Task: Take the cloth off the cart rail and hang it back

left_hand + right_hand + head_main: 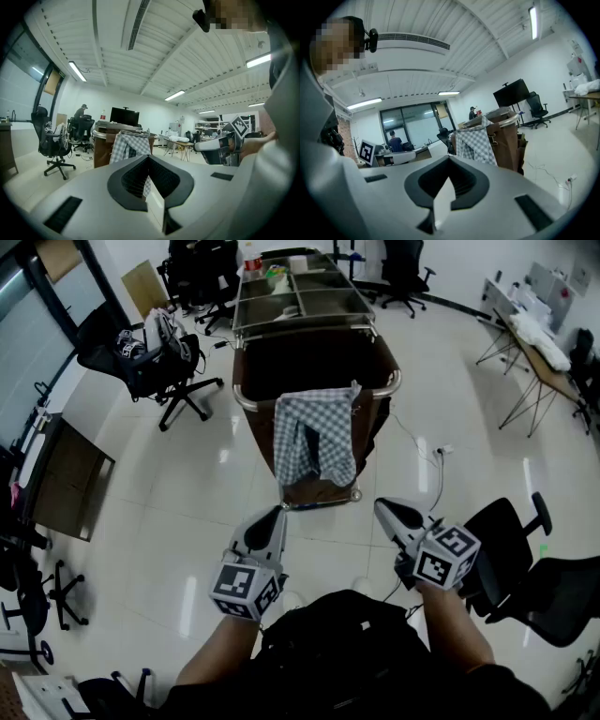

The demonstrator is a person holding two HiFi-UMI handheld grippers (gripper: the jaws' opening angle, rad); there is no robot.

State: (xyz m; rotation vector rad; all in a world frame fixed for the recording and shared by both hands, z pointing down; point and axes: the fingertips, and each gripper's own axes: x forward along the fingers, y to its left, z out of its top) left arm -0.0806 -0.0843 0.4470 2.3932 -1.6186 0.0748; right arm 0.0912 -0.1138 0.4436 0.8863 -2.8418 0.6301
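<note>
Cloth (314, 437) in a grey-and-white check is draped over the near rail (392, 382) of the brown cart (309, 357) and hangs down the cart's front face in uneven folds. Both grippers are held low, close to the person's body and well apart from the cart, pointed toward it. The left gripper (277, 514) is seen with its jaws pressed together and nothing between them. The right gripper (382, 506) is likewise closed and empty. In both gripper views the cloth (131, 143) (476, 143) is seen beyond the jaw tips, on the rail. A black office chair (112, 348) is parked left of the cart on the glossy white floor (187, 493).
</note>
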